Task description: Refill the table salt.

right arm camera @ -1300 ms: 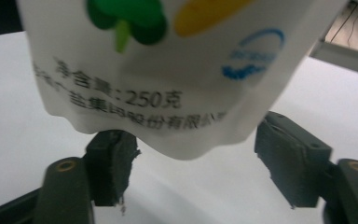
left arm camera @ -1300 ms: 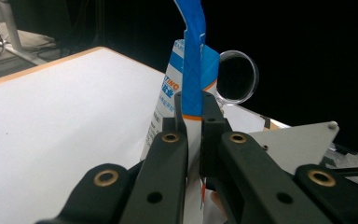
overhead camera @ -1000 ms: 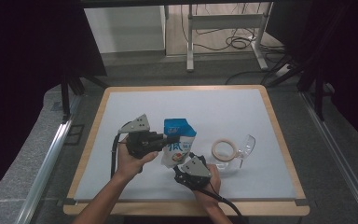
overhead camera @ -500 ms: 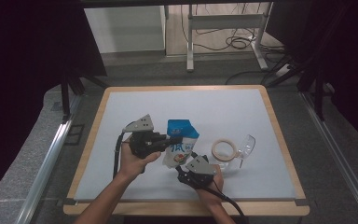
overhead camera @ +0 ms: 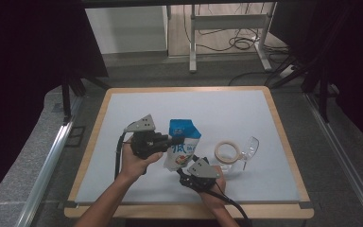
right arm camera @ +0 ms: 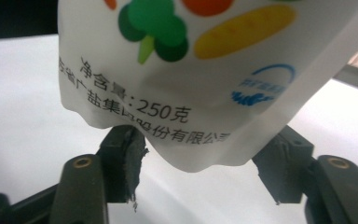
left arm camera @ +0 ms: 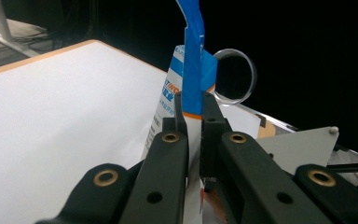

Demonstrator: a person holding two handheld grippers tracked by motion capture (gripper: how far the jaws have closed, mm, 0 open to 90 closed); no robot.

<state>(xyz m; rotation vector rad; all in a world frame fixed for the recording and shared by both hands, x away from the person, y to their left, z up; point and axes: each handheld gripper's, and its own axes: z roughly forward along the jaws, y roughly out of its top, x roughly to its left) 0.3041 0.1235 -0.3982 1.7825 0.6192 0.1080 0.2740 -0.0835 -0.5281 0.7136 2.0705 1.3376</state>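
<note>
Two tools work one pouch (overhead camera: 183,145) at lower centre of the high view, above the white table (overhead camera: 246,111). I see the left tool (overhead camera: 174,141) clamped tight on the pouch's blue edge. My right tool (overhead camera: 187,166) has just been closing; its pads straddle the pouch's bottom corner, apparently without pressing.

The pouch (overhead camera: 183,147) stands near the middle of the bench (overhead camera: 246,109), toward its front. The left gripper (overhead camera: 169,140) is at the pouch's left edge, the right gripper (overhead camera: 187,163) at its lower front corner. Right of the pouch lies the tape ring (overhead camera: 227,152), and just right of that the glass (overhead camera: 246,149), on its side.
</note>
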